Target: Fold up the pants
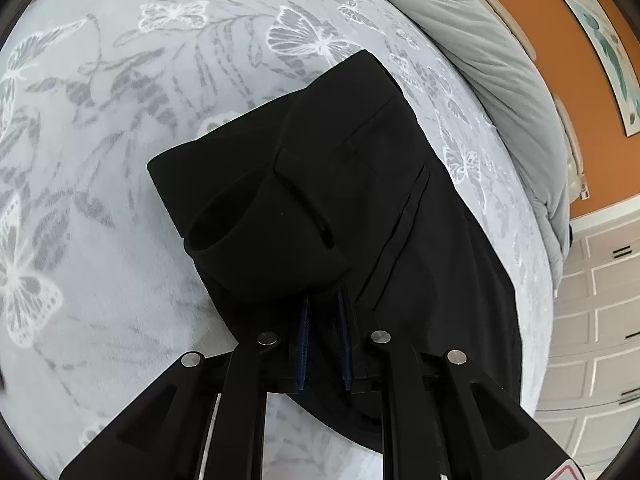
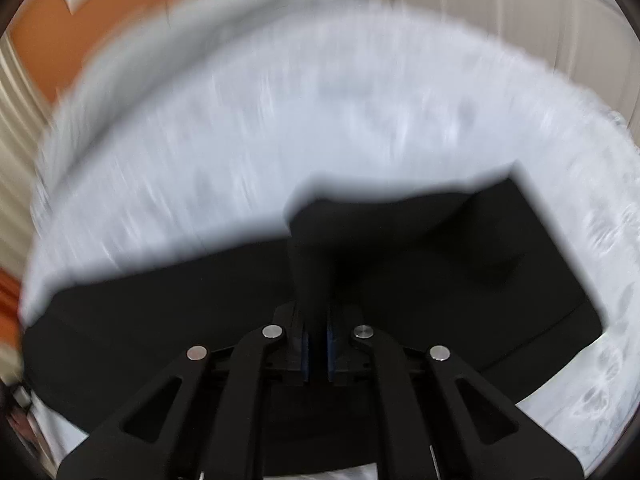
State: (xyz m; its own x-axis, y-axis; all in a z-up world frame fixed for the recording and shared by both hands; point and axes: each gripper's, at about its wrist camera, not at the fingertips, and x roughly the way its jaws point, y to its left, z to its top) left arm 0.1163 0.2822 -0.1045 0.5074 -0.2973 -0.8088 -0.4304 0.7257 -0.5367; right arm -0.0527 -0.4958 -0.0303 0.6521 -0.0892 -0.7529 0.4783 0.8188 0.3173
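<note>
Pinching black cloth, the left tongs (image 1: 325,312) and right tongs (image 2: 317,320) each gripped a lifted fold of the black pants (image 1: 360,184), which lay on the butterfly-print bed blanket (image 1: 100,140).

Butterfly-print bedspread (image 1: 120,160), orange wall (image 1: 560,32), framed picture (image 1: 600,48)

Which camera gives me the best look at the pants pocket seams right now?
Left wrist. It is sharp and shows the black pants with pocket welts and a buttonhole, pinched in the left gripper. The right wrist view is motion-blurred: only dark cloth in the right gripper.
</note>
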